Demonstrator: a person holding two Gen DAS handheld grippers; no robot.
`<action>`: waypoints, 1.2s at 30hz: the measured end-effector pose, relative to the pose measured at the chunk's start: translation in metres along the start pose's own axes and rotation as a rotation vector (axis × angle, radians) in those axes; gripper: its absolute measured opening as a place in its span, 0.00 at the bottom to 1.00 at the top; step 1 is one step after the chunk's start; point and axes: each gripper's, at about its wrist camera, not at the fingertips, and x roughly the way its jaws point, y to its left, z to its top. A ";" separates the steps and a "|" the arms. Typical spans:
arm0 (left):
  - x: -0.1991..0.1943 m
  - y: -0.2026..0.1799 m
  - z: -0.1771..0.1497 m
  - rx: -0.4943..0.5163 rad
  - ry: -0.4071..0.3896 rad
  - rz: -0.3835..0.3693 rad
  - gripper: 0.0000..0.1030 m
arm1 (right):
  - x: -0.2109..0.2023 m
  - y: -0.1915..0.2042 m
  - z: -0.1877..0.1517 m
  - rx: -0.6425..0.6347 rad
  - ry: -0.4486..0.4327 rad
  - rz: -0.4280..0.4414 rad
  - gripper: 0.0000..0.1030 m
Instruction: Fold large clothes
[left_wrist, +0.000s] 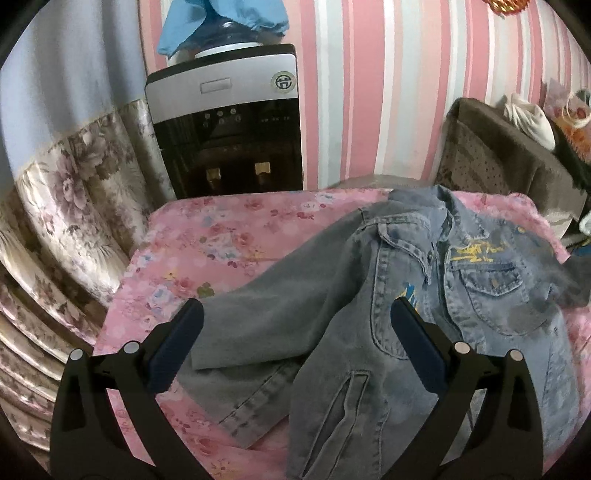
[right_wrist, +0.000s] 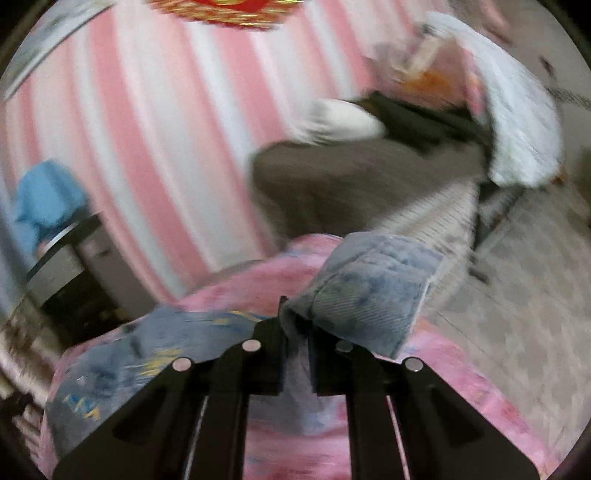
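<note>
- Closest to my right wrist camera, the right gripper (right_wrist: 297, 354) was pinched on a fold of the denim jacket (right_wrist: 365, 291), lifted off the pink floral bedspread (right_wrist: 461, 373).
- My left gripper (left_wrist: 295, 343) hovered wide apart and empty over the jacket's grey sleeve (left_wrist: 266, 314).
- Judging by the blur, I should have slowed the carry and laid that flap flat, edges squared.
</note>
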 end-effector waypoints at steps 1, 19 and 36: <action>0.000 0.000 0.000 0.000 -0.005 0.000 0.97 | 0.001 0.018 0.003 -0.037 0.004 0.031 0.08; 0.051 0.007 0.017 0.038 0.015 0.021 0.97 | 0.126 0.217 -0.082 -0.442 0.340 0.254 0.08; 0.101 -0.018 0.038 0.105 0.065 0.002 0.97 | 0.163 0.245 -0.131 -0.546 0.558 0.306 0.12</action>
